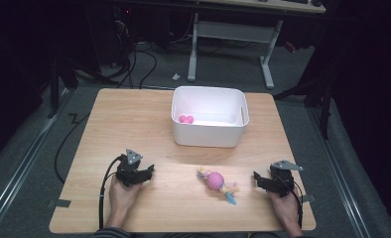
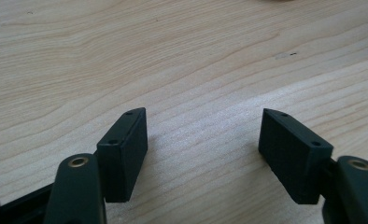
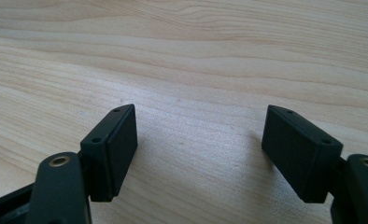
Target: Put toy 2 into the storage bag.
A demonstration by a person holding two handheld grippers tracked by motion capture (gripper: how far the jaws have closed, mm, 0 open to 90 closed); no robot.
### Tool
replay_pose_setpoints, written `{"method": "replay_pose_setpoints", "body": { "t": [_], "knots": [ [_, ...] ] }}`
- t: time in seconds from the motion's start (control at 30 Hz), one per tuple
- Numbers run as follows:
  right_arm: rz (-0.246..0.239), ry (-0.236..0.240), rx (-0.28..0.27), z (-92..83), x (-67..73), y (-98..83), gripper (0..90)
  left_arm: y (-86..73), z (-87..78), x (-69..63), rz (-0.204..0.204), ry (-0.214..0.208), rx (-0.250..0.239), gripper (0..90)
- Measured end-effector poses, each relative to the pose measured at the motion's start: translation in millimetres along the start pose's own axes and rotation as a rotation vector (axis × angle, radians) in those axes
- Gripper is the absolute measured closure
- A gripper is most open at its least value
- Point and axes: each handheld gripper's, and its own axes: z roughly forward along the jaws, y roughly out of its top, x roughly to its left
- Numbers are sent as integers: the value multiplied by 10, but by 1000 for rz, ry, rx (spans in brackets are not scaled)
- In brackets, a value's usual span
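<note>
A pink ball toy with coloured tassels [image 1: 217, 182] lies on the wooden table [image 1: 134, 124] near its front edge, between my two hands. To its left my left gripper [image 1: 147, 170] rests low over the table; in the left gripper view [image 2: 203, 135] the jaws stand apart over bare wood. To the toy's right my right gripper [image 1: 257, 177] sits close to the table, and the right gripper view [image 3: 201, 135] shows it open with nothing between the pads. A white bin [image 1: 209, 136] stands at the middle back with a small pink thing [image 1: 186, 119] inside.
Each gripper trails a black cable [image 1: 103, 188] toward the front edge. Beyond the table, the floor holds white desk legs [image 1: 193, 49] and loose cables. Dark tape tabs [image 1: 59, 202] mark the front corners.
</note>
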Motion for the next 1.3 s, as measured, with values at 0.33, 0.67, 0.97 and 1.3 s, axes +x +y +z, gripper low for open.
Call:
{"method": "replay_pose_setpoints", "body": {
  "t": [0.33,0.67,0.97,1.3],
  "knots": [
    [-39,40,8,-9,-24,-5,249,1,6,-7,-4,4,8,268],
    [17,92,-4,-161,-104,14,298,0,5,-7,-8,3,7,266],
    [-7,147,-41,-379,-76,124,313,-1,4,-3,-11,0,6,270],
    [-34,189,-59,-437,46,233,306,0,6,-5,-8,-2,8,247]
  ]
}}
